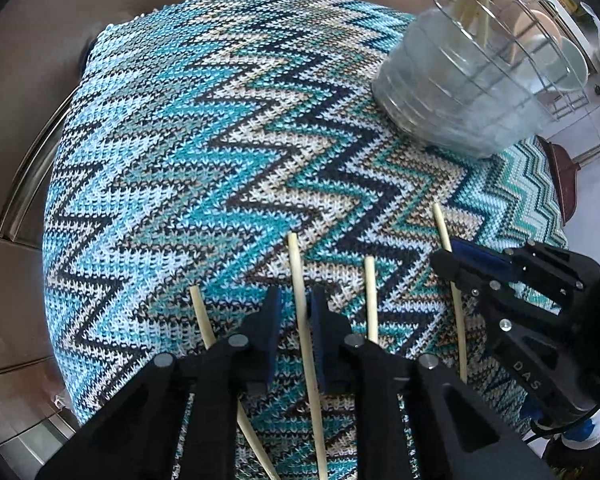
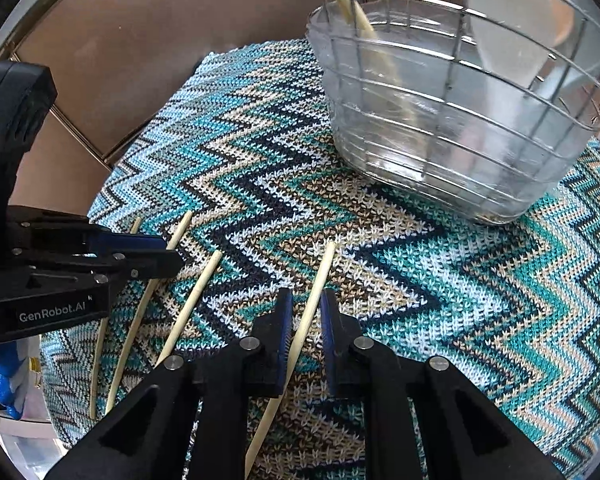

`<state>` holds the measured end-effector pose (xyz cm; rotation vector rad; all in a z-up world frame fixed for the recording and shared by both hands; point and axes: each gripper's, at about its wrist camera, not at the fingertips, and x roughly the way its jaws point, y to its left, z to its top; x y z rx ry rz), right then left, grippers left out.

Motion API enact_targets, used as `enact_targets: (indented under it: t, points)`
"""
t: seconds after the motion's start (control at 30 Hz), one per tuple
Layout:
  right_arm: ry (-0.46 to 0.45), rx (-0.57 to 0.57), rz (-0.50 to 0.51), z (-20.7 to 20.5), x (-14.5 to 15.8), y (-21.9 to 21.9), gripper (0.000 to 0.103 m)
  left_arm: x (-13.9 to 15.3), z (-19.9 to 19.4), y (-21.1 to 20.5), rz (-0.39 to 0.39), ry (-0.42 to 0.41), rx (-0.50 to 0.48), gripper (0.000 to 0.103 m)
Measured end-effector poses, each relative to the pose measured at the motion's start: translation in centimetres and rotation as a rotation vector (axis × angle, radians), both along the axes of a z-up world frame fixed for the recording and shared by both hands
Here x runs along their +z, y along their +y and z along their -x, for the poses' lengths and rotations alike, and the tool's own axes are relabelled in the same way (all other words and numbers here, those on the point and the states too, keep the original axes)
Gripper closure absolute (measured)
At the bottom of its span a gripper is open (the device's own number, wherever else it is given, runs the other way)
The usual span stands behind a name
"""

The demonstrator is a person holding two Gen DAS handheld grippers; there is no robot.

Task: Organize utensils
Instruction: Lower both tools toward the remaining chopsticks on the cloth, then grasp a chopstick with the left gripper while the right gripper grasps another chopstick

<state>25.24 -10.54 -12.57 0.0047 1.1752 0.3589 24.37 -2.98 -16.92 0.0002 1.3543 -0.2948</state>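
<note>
Several pale wooden chopsticks lie side by side on a blue zigzag knit mat (image 1: 188, 128). My left gripper (image 1: 296, 300) points down at the mat and straddles one chopstick (image 1: 295, 256). Its blue pads sit close on either side, with a thin gap still showing. My right gripper (image 2: 306, 304) straddles another chopstick (image 2: 326, 264) the same way, pads near but not pressing. Both chopsticks rest flat on the mat. Each gripper also appears from the side in the other's view: the right gripper (image 1: 450, 258) and the left gripper (image 2: 168, 256).
A clear plastic tub inside a wire basket (image 1: 460, 92) stands on the mat's far right, with chopsticks leaning in it (image 2: 364, 28). A white spoon (image 2: 500, 28) sits behind it. A dish rack with plates (image 1: 540, 36) lies beyond. Loose chopsticks (image 2: 198, 296) lie between the grippers.
</note>
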Motion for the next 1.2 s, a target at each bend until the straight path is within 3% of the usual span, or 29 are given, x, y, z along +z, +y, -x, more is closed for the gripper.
enact_targets:
  t: [0.27, 0.57, 1.2]
  points:
    - [0.004, -0.016, -0.045, 0.6, 0.6, -0.9, 0.095, 0.2, 0.0, 0.3, -0.009, -0.013, 0.023, 0.097]
    - [-0.072, 0.0, -0.1, 3.5, 4.0, -1.1, 0.097, 2.1, 2.3, 0.7, 0.0, -0.065, 0.049, 0.098]
    - [-0.339, -0.007, -0.191, 13.3, 11.4, -2.7, 0.097, 10.1, 11.0, 1.6, -0.015, -0.41, 0.117, 0.098]
